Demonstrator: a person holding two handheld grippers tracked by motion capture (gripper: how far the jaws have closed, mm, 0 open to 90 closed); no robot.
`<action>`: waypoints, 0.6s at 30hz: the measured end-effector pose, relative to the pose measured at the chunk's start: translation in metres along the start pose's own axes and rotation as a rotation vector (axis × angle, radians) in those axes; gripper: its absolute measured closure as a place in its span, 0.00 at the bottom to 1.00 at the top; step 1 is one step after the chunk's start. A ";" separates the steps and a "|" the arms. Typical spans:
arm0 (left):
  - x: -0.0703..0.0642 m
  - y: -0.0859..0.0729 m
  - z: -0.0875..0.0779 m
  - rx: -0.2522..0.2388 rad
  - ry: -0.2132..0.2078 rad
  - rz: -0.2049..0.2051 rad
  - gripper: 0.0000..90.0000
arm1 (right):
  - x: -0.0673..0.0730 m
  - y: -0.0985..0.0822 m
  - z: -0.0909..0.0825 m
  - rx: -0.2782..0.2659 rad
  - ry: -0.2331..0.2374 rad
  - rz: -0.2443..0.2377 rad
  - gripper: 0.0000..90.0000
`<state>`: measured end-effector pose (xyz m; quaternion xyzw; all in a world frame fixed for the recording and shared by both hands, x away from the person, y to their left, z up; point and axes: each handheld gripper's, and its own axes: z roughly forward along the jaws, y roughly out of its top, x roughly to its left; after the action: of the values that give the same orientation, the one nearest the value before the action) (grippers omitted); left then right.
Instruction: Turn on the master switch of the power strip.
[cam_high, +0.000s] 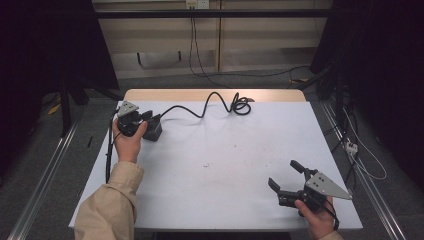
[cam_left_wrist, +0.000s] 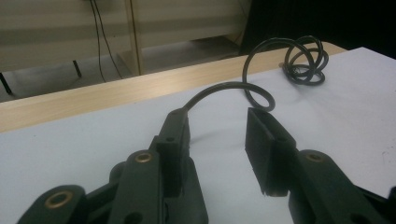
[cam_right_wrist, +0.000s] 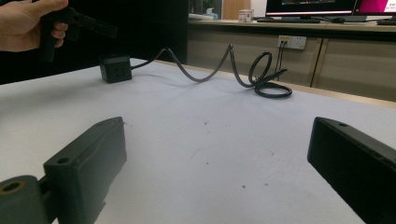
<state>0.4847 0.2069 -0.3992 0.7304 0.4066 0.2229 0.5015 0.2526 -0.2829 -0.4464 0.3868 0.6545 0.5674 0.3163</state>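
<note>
Black power cube (cam_high: 153, 128) is sitting on the white table (cam_high: 225, 165) just beside the left gripper (cam_high: 145, 118), on its far-right side, apparently touching its jaws in the high view. In the right gripper view the cube (cam_right_wrist: 115, 68) is lying below and beyond the left gripper's raised jaws (cam_right_wrist: 88, 25), so whether it is touching them I cannot tell. In the left gripper view, the jaws of that claw (cam_left_wrist: 217, 135) are standing partly spread with bare table between them, nothing pinched. Ahead of those jaws, the cube's black cable (cam_left_wrist: 261, 74) is snaking away and ending in a loose coil (cam_left_wrist: 306, 60) near the table's wooden far edge (cam_left_wrist: 93, 95).

Right gripper (cam_high: 286, 178) is resting well apart from the cube, near the table's front right corner, its jaws spread wide over bare tabletop (cam_right_wrist: 210, 154). Nothing is standing between either claw and the cube; a few small specks (cam_high: 206, 164) are dotting the surface.
</note>
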 end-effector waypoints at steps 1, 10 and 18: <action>0.000 0.000 0.000 0.002 0.001 0.002 0.68 | 0.000 0.000 0.000 0.001 0.001 0.001 0.04; 0.005 -0.002 0.000 0.008 0.011 -0.010 0.71 | 0.000 0.000 0.000 0.001 0.001 0.002 0.04; 0.010 -0.003 0.000 0.014 0.019 -0.013 0.75 | 0.000 0.000 0.001 0.001 0.003 0.004 0.04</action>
<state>0.4892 0.2162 -0.4029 0.7291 0.4177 0.2236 0.4939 0.2530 -0.2827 -0.4467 0.3875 0.6544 0.5683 0.3142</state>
